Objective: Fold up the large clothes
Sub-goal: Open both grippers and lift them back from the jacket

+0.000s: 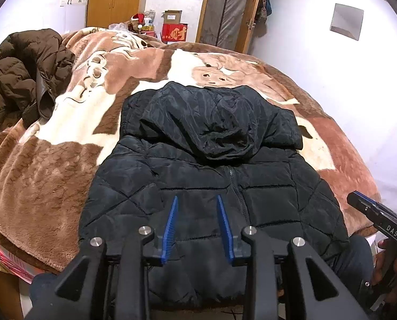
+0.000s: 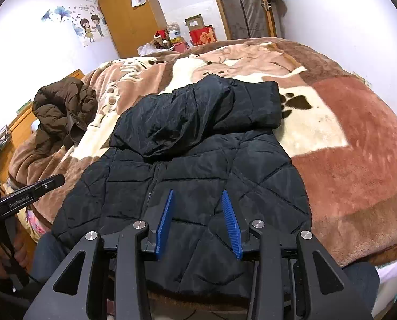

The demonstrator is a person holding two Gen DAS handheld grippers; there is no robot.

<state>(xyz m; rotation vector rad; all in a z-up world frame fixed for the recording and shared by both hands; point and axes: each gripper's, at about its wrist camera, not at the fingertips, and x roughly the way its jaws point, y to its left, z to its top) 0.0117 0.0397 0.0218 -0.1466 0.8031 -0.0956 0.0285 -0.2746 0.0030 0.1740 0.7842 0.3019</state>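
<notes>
**Black quilted jacket lay folded at bed's near edge, both grippers empty above it**

A black hooded jacket point(image 1: 214, 181) lay front-up on a brown-and-cream plush blanket point(image 1: 51, 165) covering the bed, its hood point(image 1: 219, 122) flopped forward over the collar and the top of the zip. The hem hung just over the bed's near edge, in front of the person's dark-trousered legs point(image 2: 51, 256). The garment's left and right sides ran as fairly straight folded edges, with no sleeve lying out on the blanket.

Open blanket stretched on both sides of the jacket and beyond the hood toward the far edge of the bed. A crumpled brown jacket point(image 1: 30, 80) sat well apart at the far left, near the bed's side edge. A wooden wardrobe point(image 2: 131, 16), a red carton point(image 2: 202, 36) and a door point(image 1: 225, 10) stood past the bed's far side.

The left gripper point(image 1: 197, 200) hovered over the jacket's lower front, its blue fingers point(image 1: 171, 224) partly spread with nothing between them; whether the tips brushed the fabric could not be told. The right gripper point(image 2: 198, 194) was held likewise, jaws partly spread and empty, over the same lower panel just right of the zip. Each gripper showed at the edge of the other's view, held in a hand point(image 1: 385, 269) beside the bed.
</notes>
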